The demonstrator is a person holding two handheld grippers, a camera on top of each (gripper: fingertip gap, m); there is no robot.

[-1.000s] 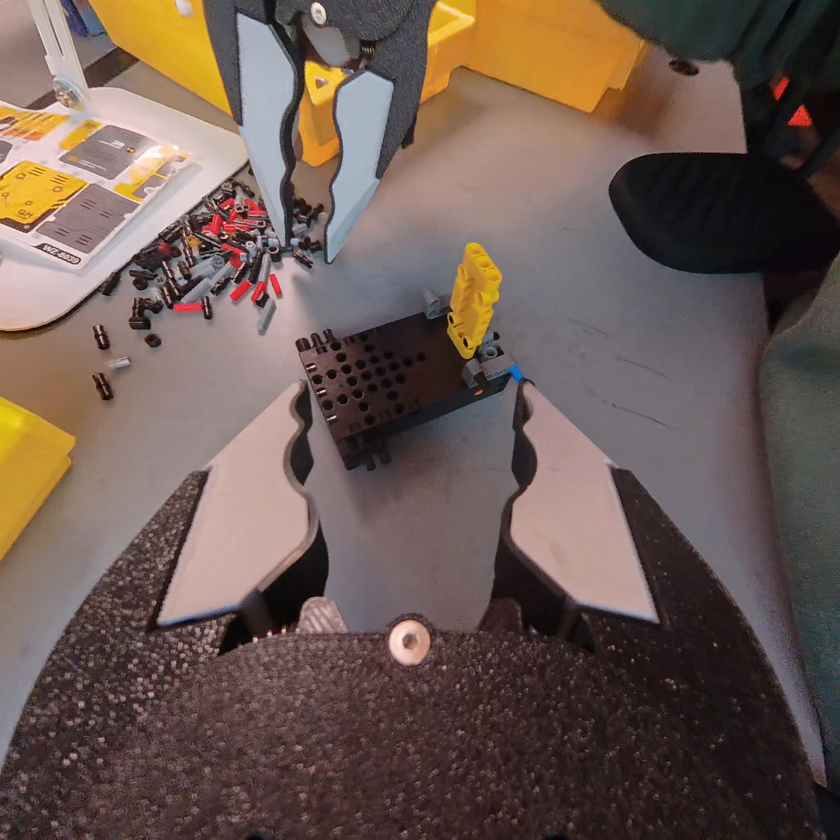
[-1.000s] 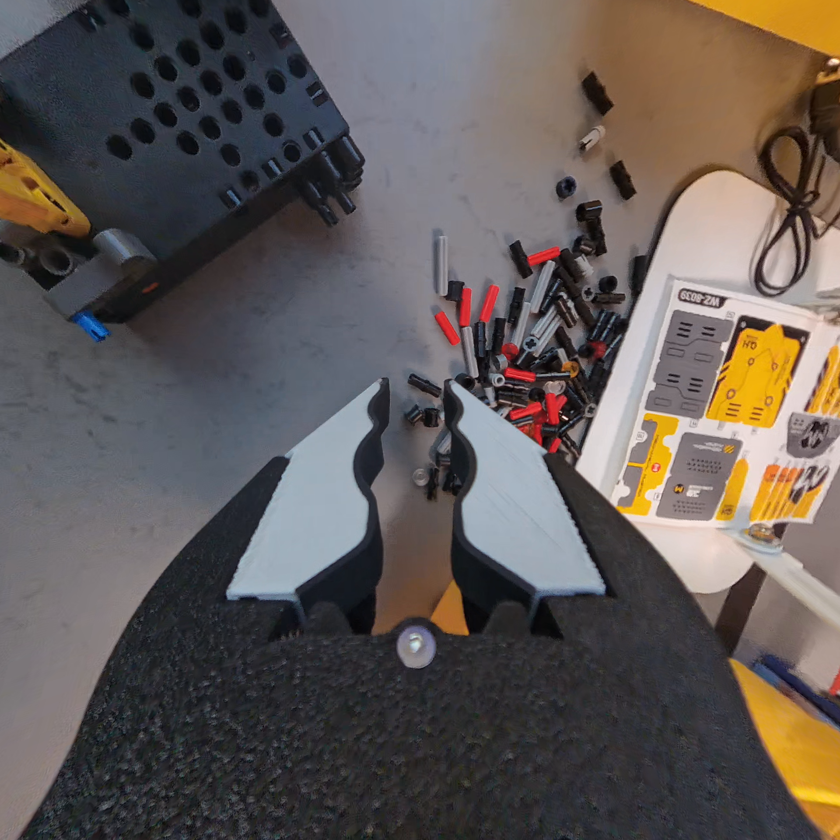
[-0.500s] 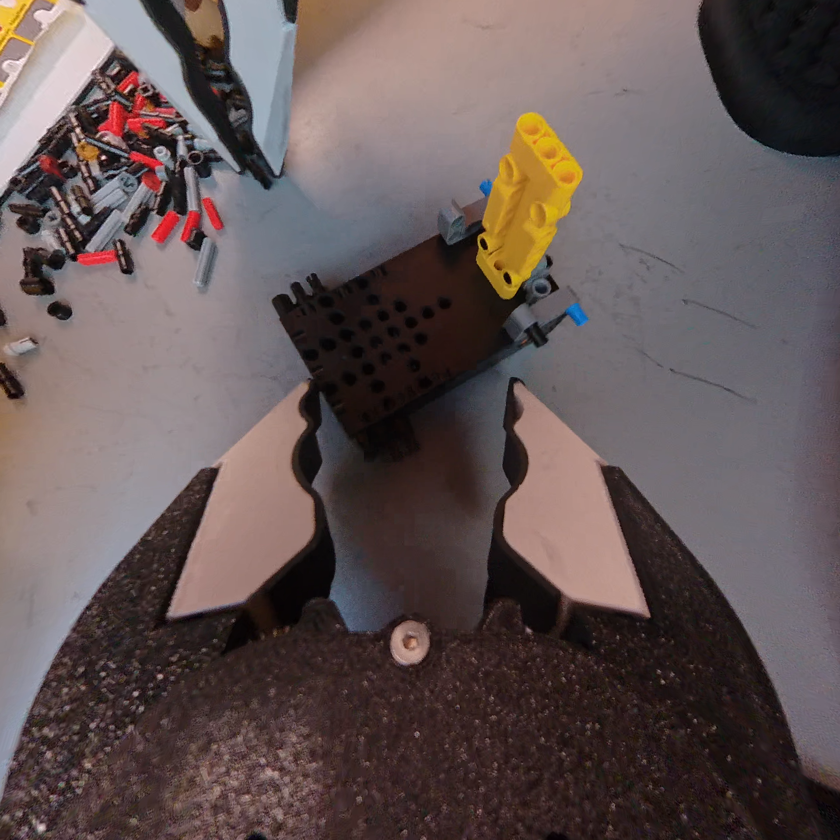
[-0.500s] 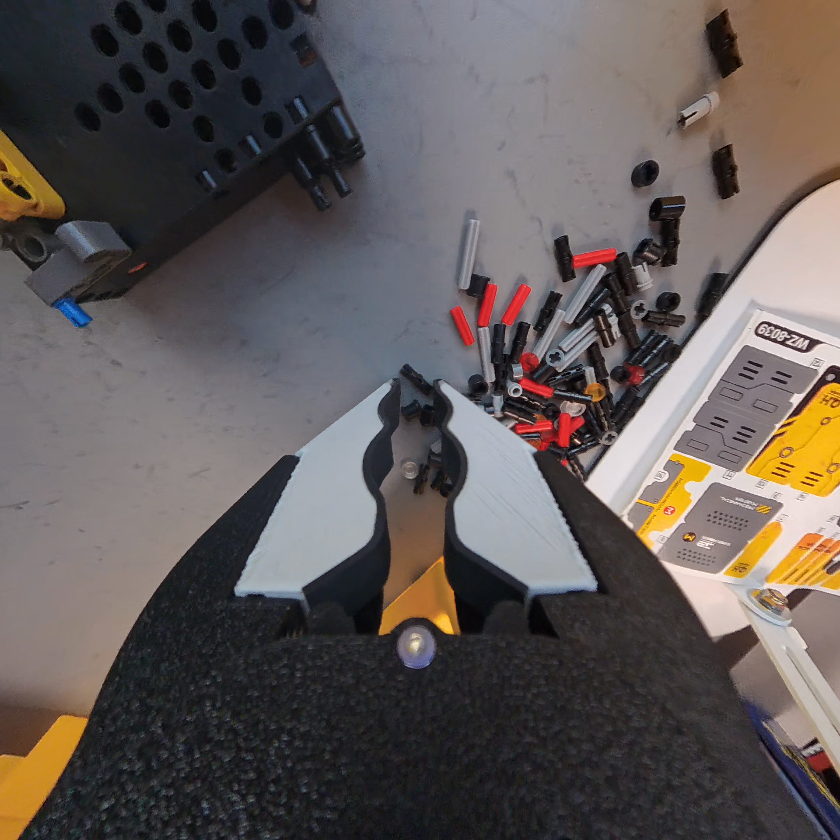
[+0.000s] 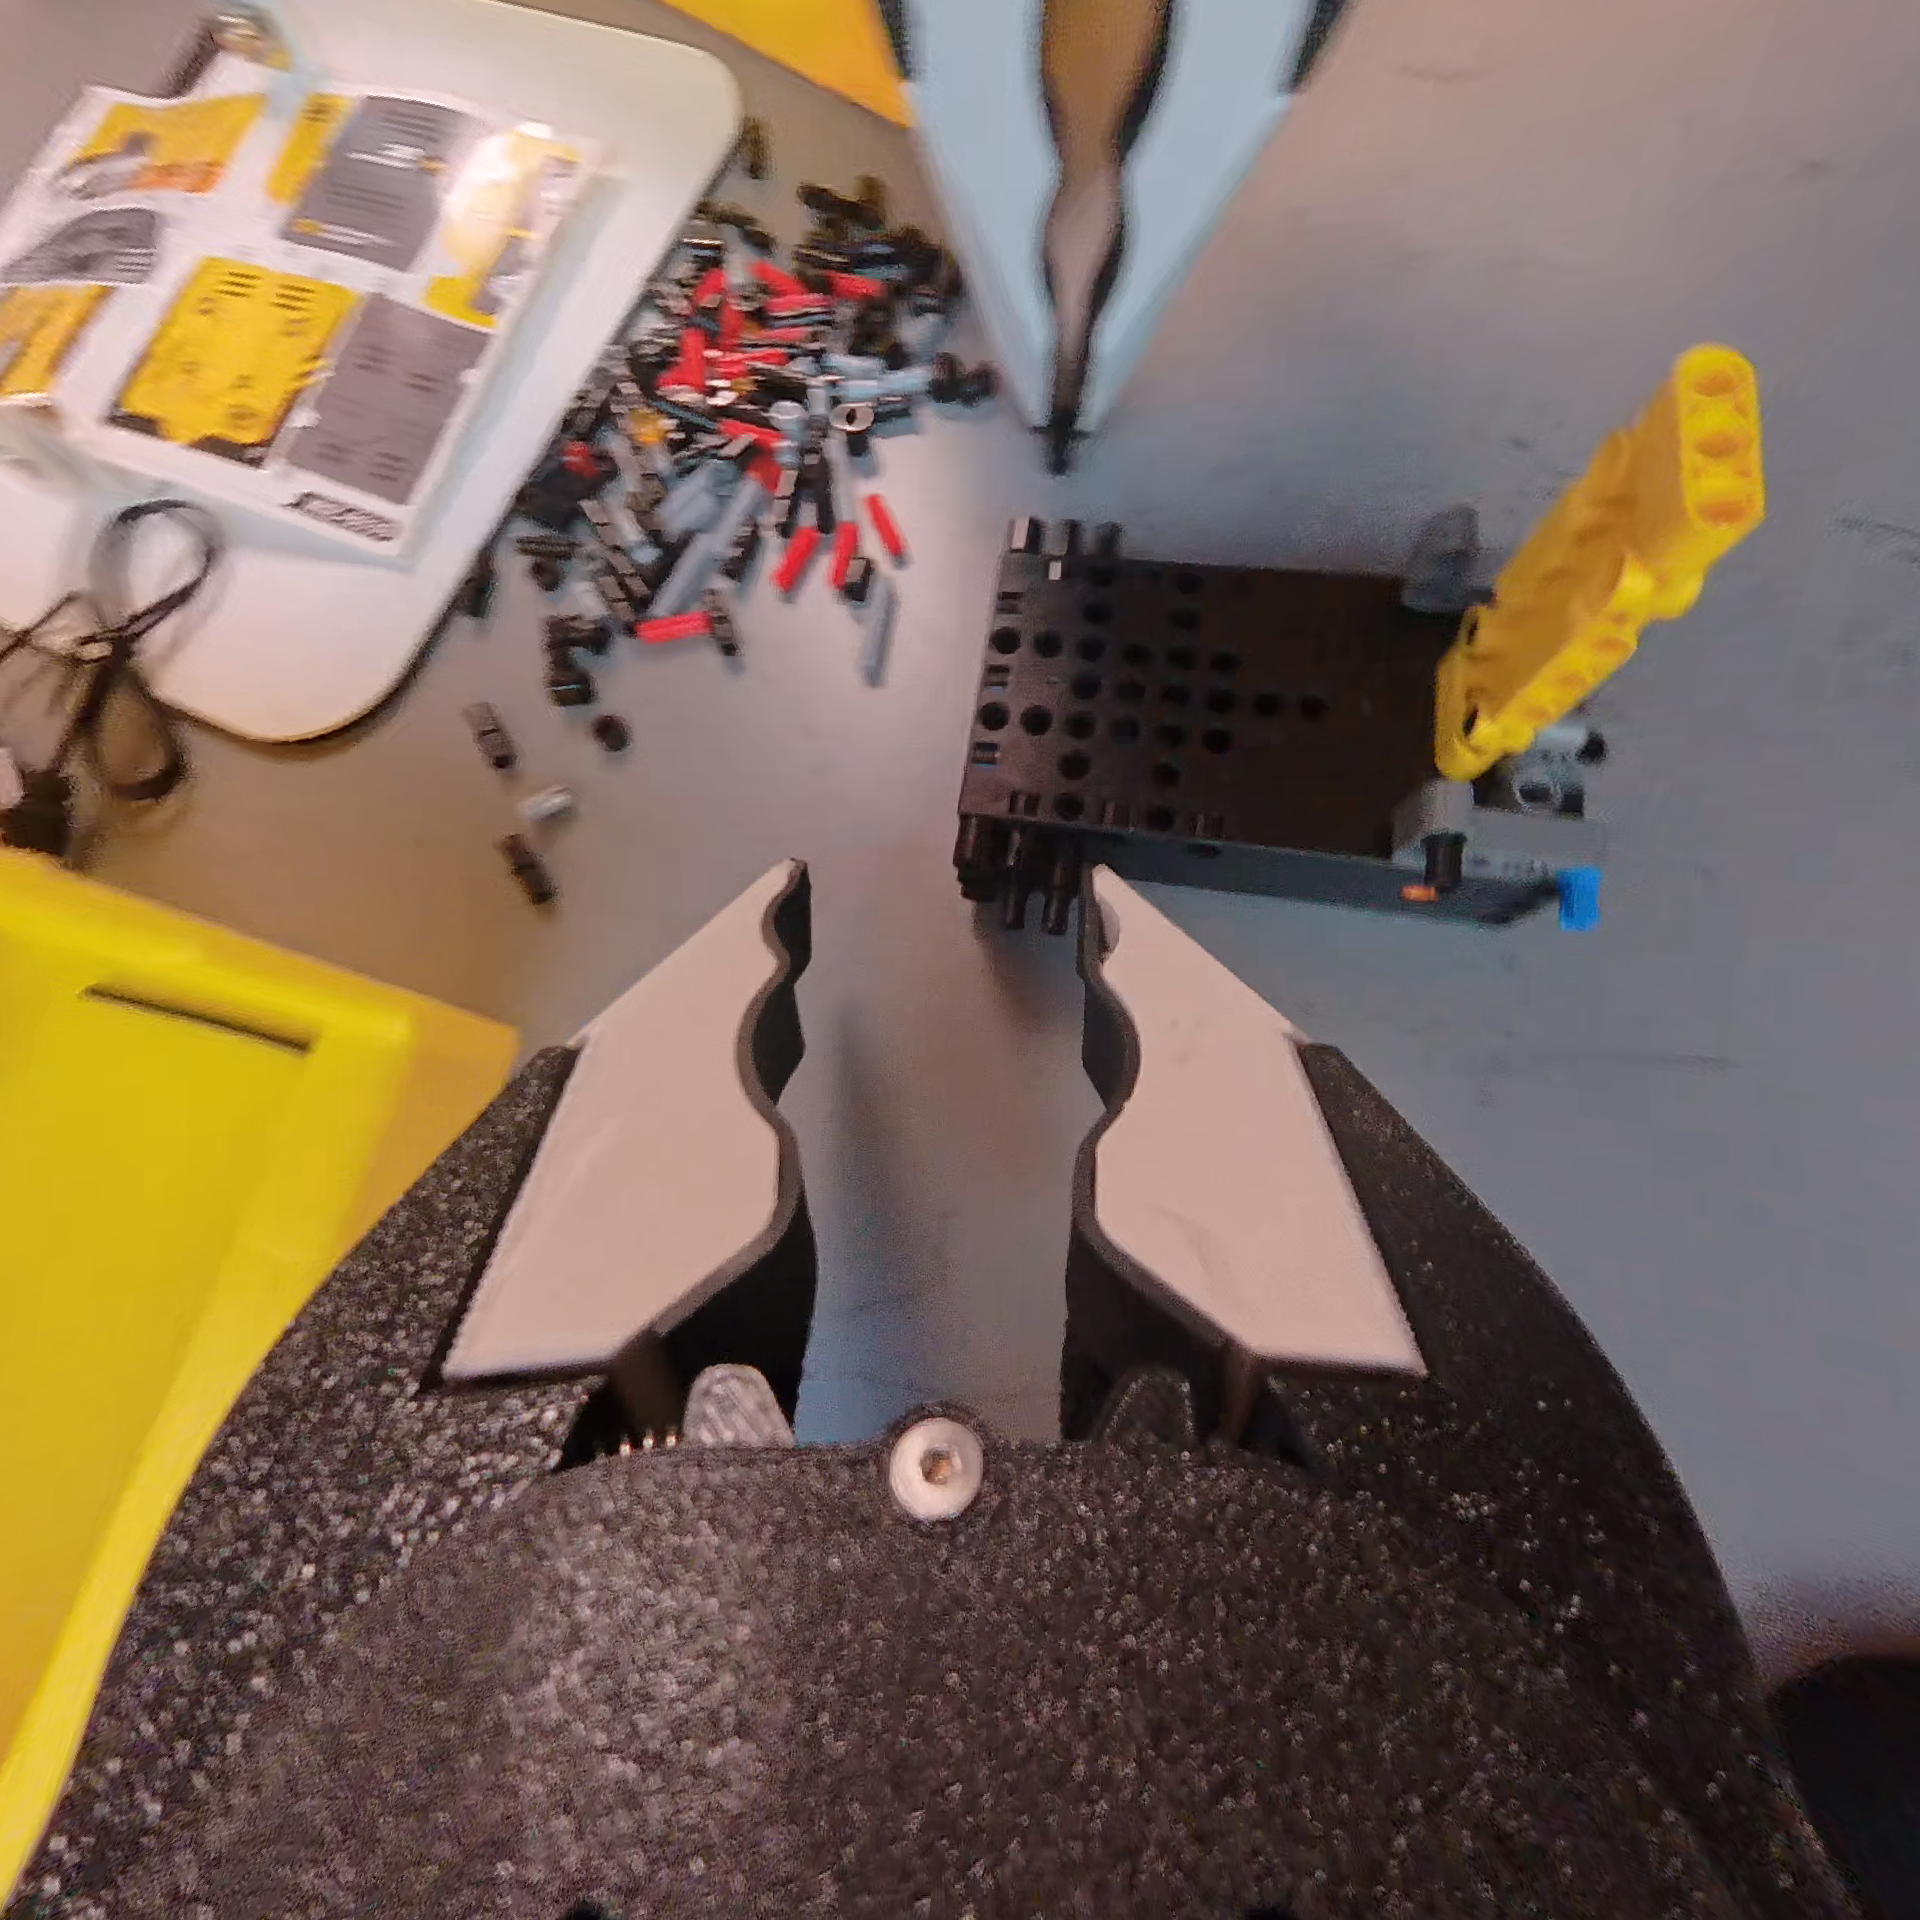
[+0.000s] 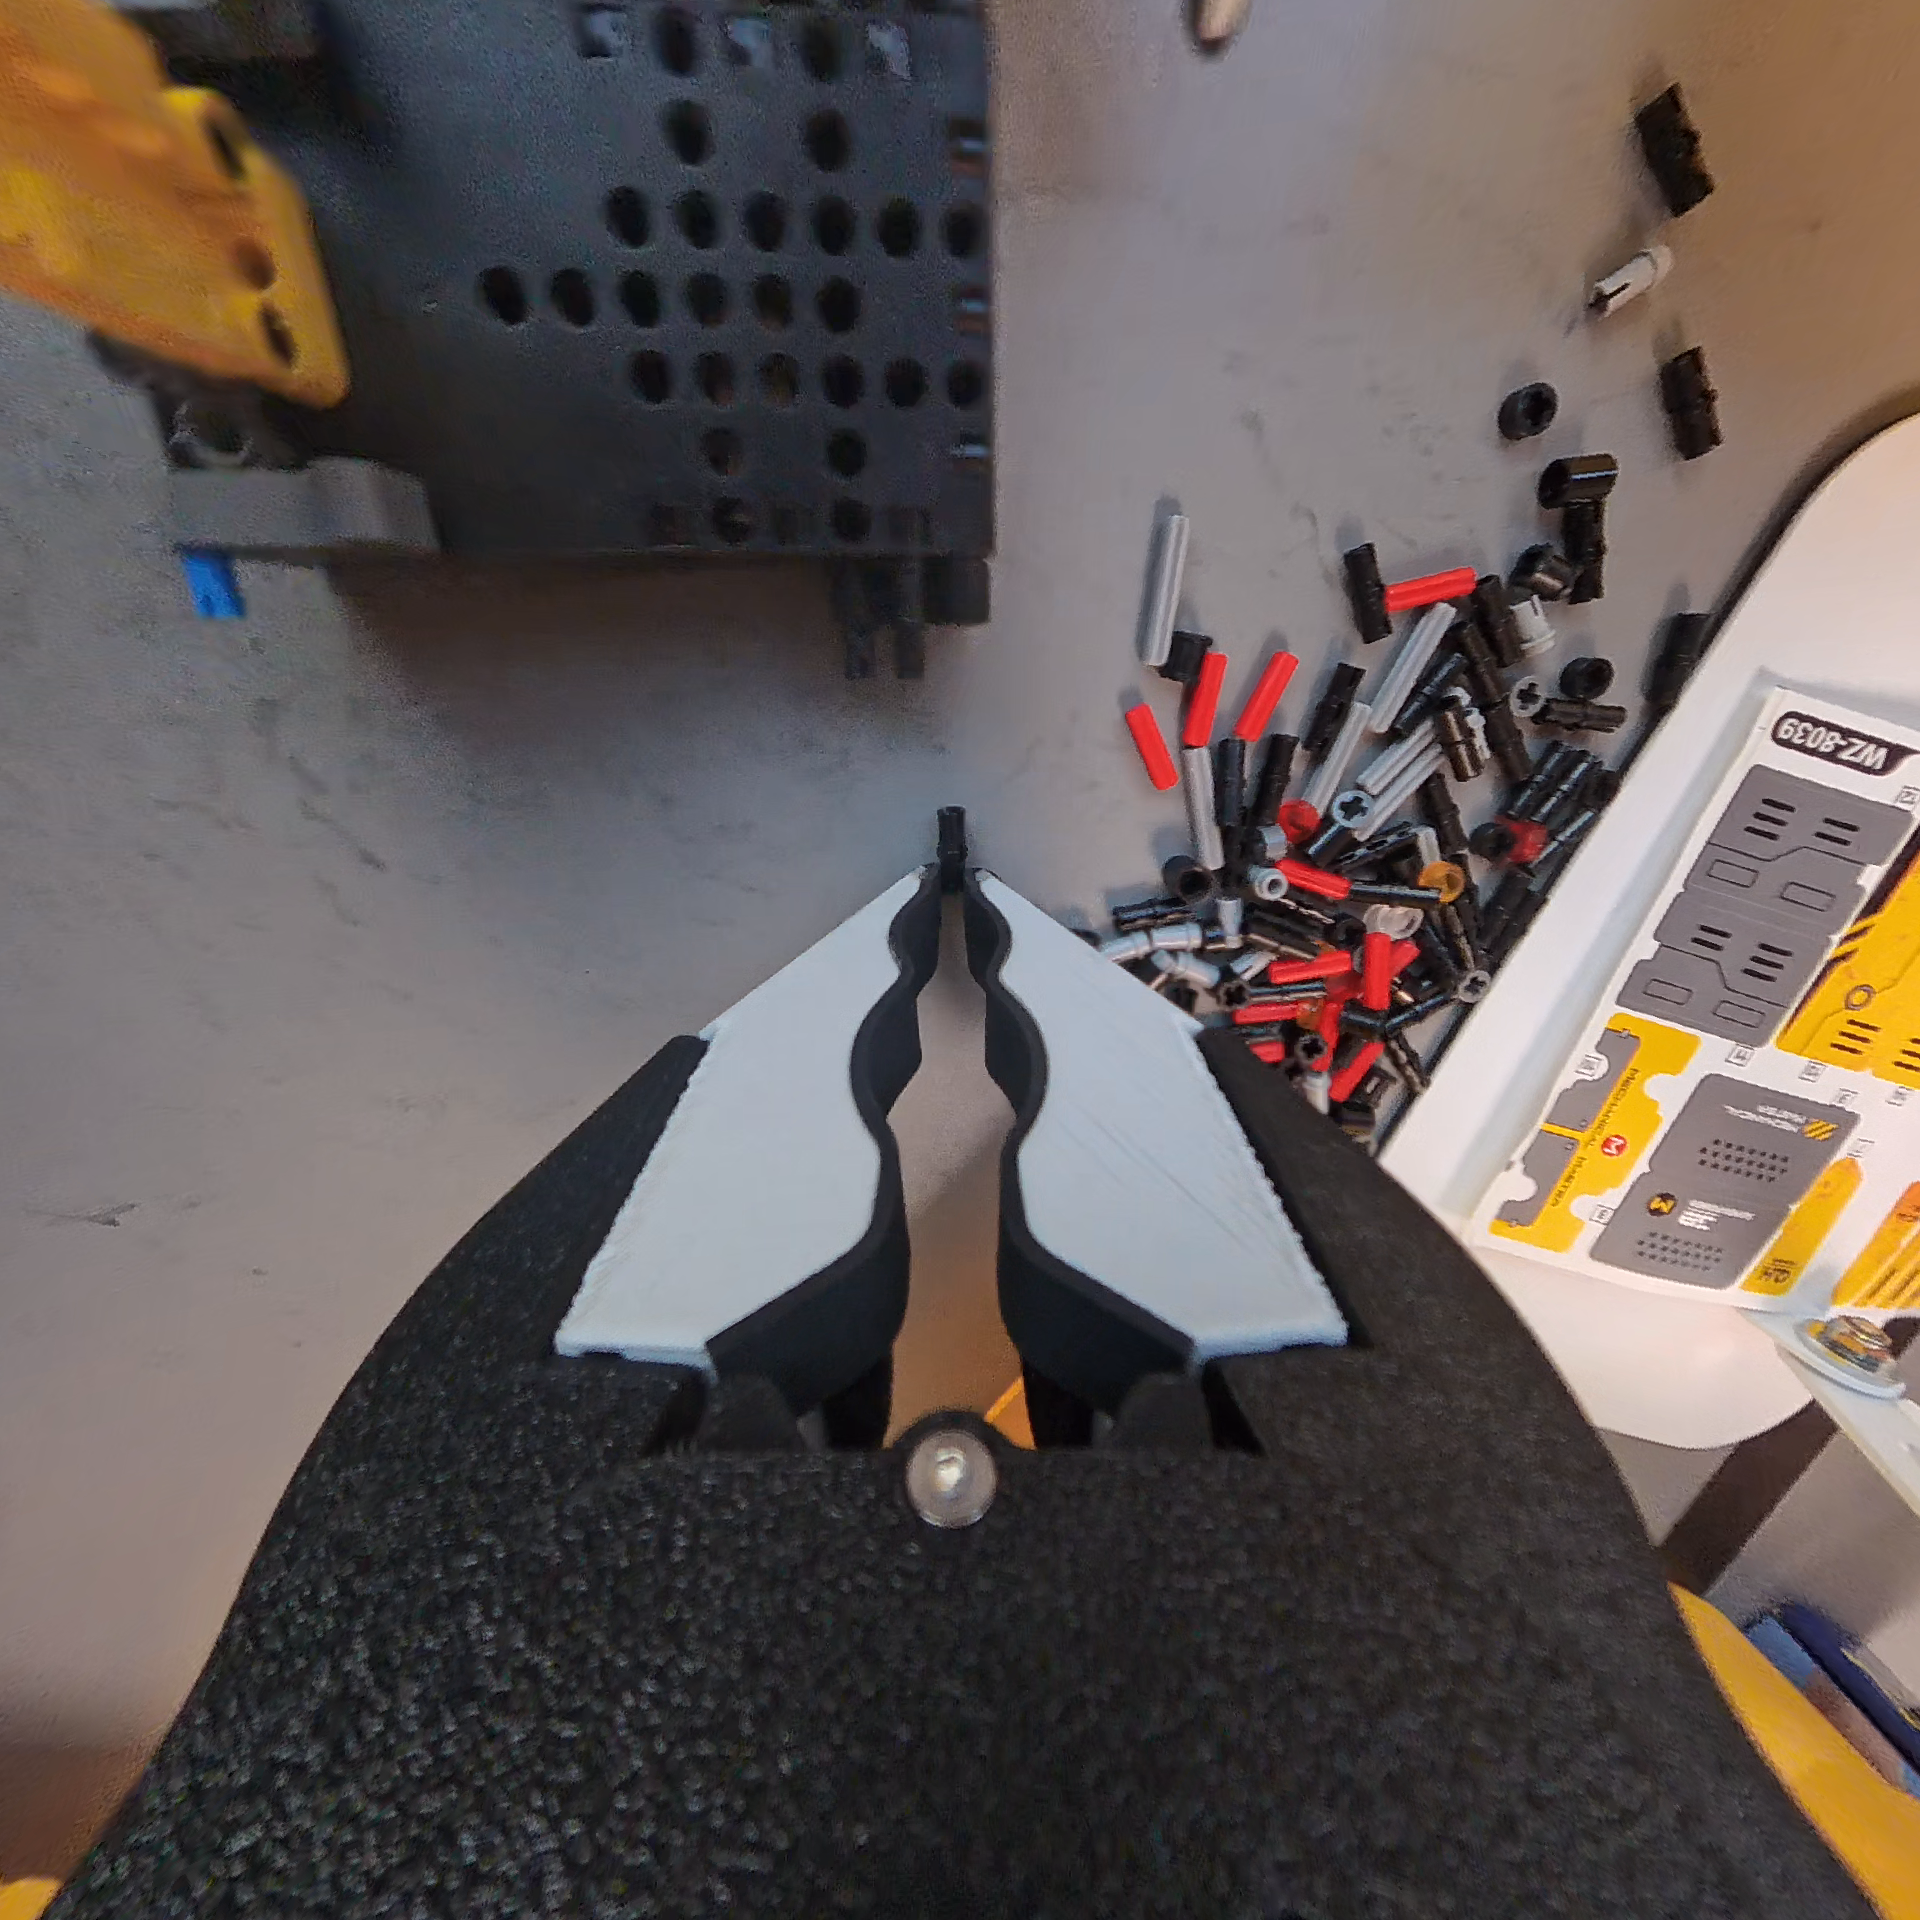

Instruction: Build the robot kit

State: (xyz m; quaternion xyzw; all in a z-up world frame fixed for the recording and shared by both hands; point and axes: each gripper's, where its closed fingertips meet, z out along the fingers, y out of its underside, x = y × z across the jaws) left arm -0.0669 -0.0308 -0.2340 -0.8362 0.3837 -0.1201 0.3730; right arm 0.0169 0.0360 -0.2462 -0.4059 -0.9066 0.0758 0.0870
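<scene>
Left wrist view: the left hand-held gripper (image 5: 940, 904) fills the lower frame, its two grey fingers spread apart with nothing between them, hanging over bare grey bench (image 5: 1714, 1195). Just beyond its right fingertip, right of centre, sits a black perforated block (image 5: 1184, 717) with short black pegs sticking out of its near corner. A yellow beam (image 5: 1600, 561) stands tilted on the block's right end, beside grey pieces and a small blue pin (image 5: 1579, 899). At upper centre the right hand-held gripper (image 5: 1060, 416) points down, nearly closed on a tiny dark piece. A loose pile of red, black and grey pins (image 5: 748, 488) lies in the upper left, next to a white board (image 5: 582, 582) carrying a printed sheet (image 5: 260, 301). A yellow bin (image 5: 187, 1195) sits at the left edge.

Right wrist view: the right hand-held gripper (image 6: 948, 868) is pinched almost closed on a small black pin (image 6: 950, 836), held only at the very fingertips, with most of the pin sticking out forward. The black perforated block (image 6: 727, 291) is at upper centre, the yellow beam (image 6: 177, 260) at upper left, the pin pile (image 6: 1382, 862) to the right, touching the fingers' right side.

Risks, as a judgement: so shallow a grip could let the pin twist or pop out, and it would be hard to tell from the other black pins nearby. The left fingertip is close to the block's pegs; a nudge could shift the block or tip the tilted yellow beam.
</scene>
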